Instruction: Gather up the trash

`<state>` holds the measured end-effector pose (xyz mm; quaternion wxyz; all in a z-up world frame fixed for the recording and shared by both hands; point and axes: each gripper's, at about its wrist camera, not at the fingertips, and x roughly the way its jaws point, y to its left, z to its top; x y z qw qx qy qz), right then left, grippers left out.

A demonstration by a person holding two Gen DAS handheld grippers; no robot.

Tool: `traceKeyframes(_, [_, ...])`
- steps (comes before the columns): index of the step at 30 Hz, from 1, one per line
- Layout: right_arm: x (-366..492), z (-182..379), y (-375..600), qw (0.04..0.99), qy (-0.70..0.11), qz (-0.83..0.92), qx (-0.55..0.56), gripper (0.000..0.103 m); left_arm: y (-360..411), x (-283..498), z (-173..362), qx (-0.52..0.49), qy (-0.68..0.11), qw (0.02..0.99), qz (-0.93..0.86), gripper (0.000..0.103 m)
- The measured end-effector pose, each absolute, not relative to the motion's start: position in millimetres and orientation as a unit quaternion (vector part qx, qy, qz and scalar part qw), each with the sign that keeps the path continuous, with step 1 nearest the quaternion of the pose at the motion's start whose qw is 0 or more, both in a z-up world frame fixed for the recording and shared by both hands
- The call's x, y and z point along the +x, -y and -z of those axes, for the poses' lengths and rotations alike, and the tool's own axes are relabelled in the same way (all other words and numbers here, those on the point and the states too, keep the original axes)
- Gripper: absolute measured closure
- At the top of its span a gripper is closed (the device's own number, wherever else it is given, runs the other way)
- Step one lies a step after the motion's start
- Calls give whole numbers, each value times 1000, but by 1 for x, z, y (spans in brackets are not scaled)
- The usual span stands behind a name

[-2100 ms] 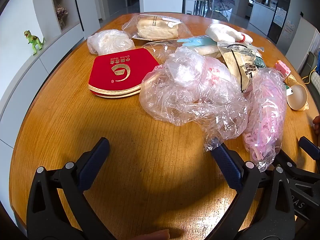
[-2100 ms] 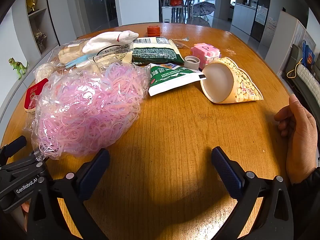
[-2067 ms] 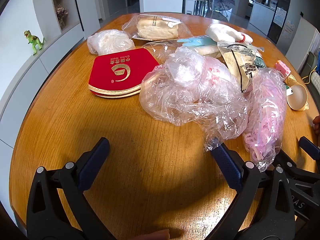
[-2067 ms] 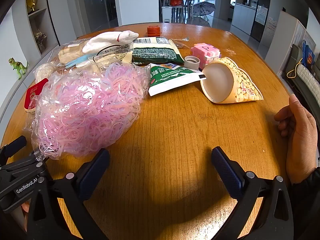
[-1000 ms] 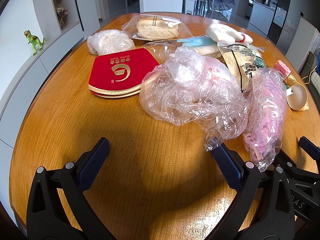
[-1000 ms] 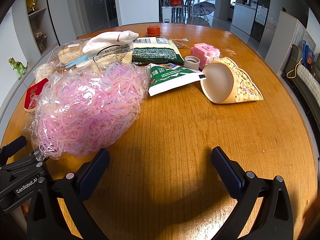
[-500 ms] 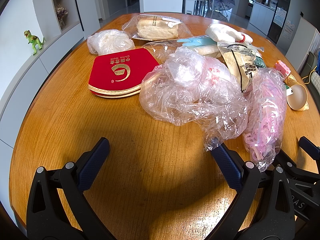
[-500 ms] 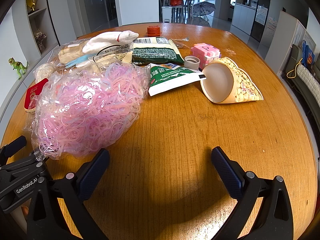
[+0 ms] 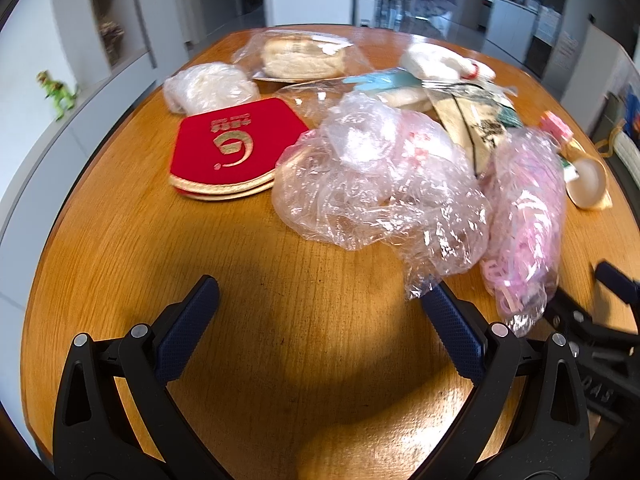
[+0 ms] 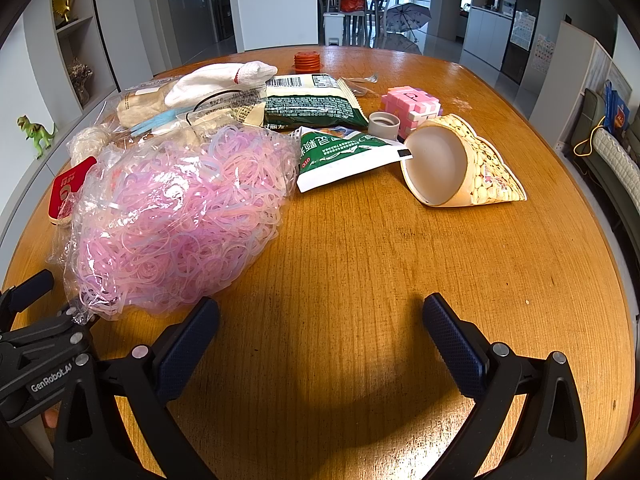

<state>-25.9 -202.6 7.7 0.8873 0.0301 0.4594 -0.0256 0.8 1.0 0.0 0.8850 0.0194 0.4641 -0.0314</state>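
Round wooden table (image 10: 360,248) fills both views, open-plan room behind it, shelving along the left wall. Largest item: clear bag of pink plastic strips (image 10: 176,216), lying near the table's front edge, left of centre in the right wrist view. Next, crumpled clear plastic bag (image 9: 376,184), touching the strip bag on its left side. Red fabric pouch (image 9: 232,148) just beyond that, flat. Green snack packet (image 10: 340,156) and darker green packet (image 10: 308,104) mid-table, overlapping. Paper cone cup (image 10: 460,160) on its side, mouth toward camera, well right of the bags. Pink cube (image 10: 408,108) behind it. Left gripper (image 9: 320,312) spread wide, nothing between the fingers, low over bare wood; the crumpled bag's corner is just beside its right finger. Right gripper (image 10: 320,332) likewise spread, empty.
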Motion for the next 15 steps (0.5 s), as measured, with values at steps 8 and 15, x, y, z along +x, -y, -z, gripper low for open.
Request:
traceKeyframes(8, [-26,-8,203,887,-459,26,30,2,-3,0,-2,20,-464,885,32,6])
traceKeyframes(15, [-26,-8,203,887,-459,26,30,2,-4,0,-4,20,-464,885,32,6])
